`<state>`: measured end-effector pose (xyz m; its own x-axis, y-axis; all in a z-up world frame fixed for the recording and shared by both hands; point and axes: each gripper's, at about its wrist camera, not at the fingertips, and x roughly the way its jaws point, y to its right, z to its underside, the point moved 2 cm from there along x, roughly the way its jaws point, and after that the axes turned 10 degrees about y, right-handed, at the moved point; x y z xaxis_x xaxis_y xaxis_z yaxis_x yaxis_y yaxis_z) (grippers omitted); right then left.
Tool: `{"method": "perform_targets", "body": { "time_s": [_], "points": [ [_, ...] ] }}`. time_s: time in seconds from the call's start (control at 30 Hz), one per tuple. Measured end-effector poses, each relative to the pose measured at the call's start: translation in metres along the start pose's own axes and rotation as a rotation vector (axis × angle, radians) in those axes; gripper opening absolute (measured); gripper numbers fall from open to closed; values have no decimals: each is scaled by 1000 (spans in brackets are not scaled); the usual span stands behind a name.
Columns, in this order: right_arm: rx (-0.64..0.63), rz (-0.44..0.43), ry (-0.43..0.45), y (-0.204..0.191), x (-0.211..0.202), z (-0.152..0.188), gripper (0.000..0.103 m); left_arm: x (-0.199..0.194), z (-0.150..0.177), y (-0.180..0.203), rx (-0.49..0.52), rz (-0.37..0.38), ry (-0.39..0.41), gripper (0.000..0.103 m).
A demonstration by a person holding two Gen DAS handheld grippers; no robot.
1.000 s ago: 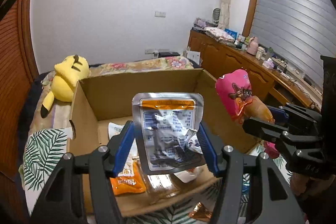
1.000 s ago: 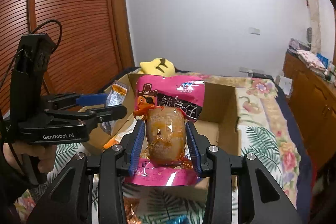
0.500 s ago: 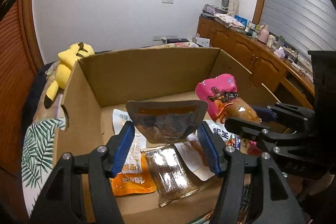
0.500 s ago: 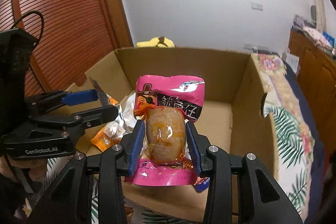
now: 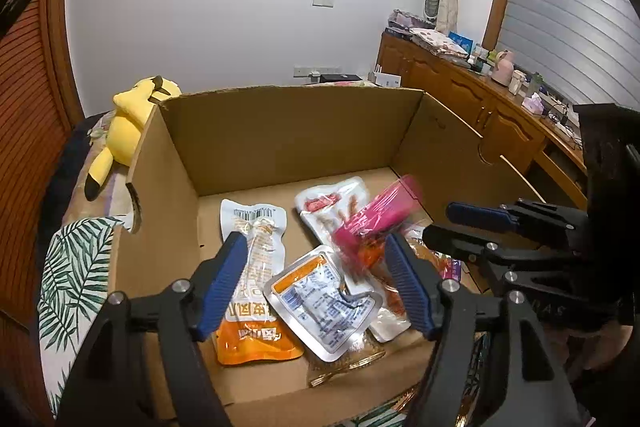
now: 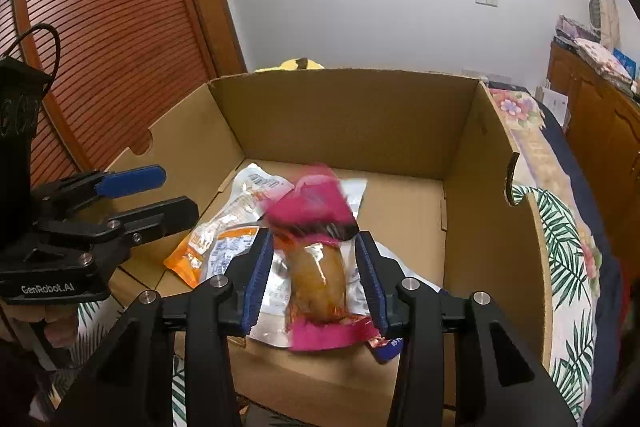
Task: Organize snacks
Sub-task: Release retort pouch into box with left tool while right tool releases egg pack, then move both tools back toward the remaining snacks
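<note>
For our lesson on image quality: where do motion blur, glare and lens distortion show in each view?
Left wrist view: the pink snack packet is smeared by motion; walls bow from fisheye distortion. Right wrist view: that packet's top is blurred, and glare glints on the silver foil pouch.

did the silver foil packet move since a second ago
Yes. The silver foil packet went from upright between the left tool's pads, above the box's near wall, down onto the snacks inside; those pads have just been opening, clear of it.
</note>
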<state>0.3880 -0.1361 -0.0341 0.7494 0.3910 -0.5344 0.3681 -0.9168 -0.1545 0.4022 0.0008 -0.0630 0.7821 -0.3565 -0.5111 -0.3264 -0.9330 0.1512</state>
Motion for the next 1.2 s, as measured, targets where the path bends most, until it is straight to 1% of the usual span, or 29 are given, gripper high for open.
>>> {"method": "perform_targets", "body": {
  "time_s": [0.23, 0.33, 0.47, 0.6, 0.67, 0.8, 0.87, 0.93, 1.03, 1.2],
  "points": [
    [-2, -4, 5, -3, -4, 0, 43, -8, 1, 0, -1, 3, 12, 74],
    [-7, -13, 19, -6, -11, -2, 43, -13, 2, 1, 0, 8, 15, 77],
    [-13, -20, 56, -13, -30, -4, 46, -21, 2, 4, 8, 4, 22, 79],
    [-18, -32, 104, -23, -57, -6, 47, -33, 1, 7, 15, 29, 44, 80],
    [-22, -37, 125, -29, -69, -7, 51, -41, 1, 8, 16, 31, 60, 80],
    [-23, -38, 156, -36, -96, -4, 54, -55, -1, 10, 9, 26, 93, 81],
    [-2, -46, 166, -38, -108, -1, 60, -63, 0, 12, 31, 10, 120, 81],
    [17, -56, 167, -38, -118, 2, 62, -71, 1, 16, 57, -1, 142, 81],
    [18, -33, 170, -39, -132, 7, 63, -83, 6, 20, 76, -5, 156, 81],
    [10, 10, 171, -41, -152, 20, 66, -100, 14, 25, 84, 1, 150, 82]
  ]
}}
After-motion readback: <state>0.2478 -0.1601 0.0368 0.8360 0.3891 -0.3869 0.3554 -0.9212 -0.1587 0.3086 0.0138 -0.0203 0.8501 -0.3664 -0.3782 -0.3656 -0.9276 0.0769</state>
